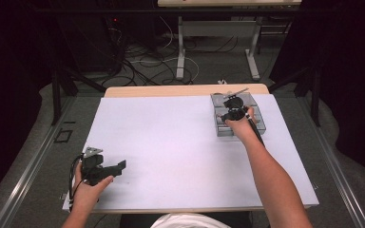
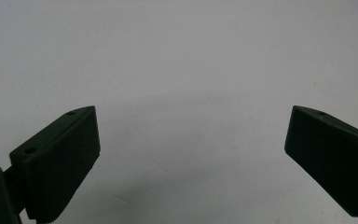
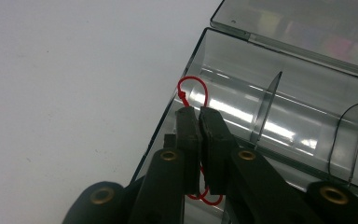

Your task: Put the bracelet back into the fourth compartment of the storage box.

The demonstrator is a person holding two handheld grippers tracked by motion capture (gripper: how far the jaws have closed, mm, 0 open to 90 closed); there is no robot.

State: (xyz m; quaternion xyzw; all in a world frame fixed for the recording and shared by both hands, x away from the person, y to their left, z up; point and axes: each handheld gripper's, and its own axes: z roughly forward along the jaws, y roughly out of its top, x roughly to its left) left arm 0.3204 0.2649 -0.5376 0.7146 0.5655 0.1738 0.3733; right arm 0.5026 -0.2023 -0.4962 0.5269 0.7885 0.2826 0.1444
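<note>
Clearly the right gripper (image 3: 199,116) is pinched shut on a thin red loop (image 3: 193,88), right over the near end compartment of the clear divided box (image 3: 279,116). Well away from the box, the left gripper (image 2: 191,140) rests, jaws wide.

A thin red loop (image 3: 193,91) sits in a clear smoky-grey box (image 3: 307,116) on a white table (image 1: 171,137).

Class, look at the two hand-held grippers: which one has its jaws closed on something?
The right hand-held gripper, over the clear plastic compartment box, pinches a thin red loop. The left hand-held gripper stands wide open above the bare white table.
</note>
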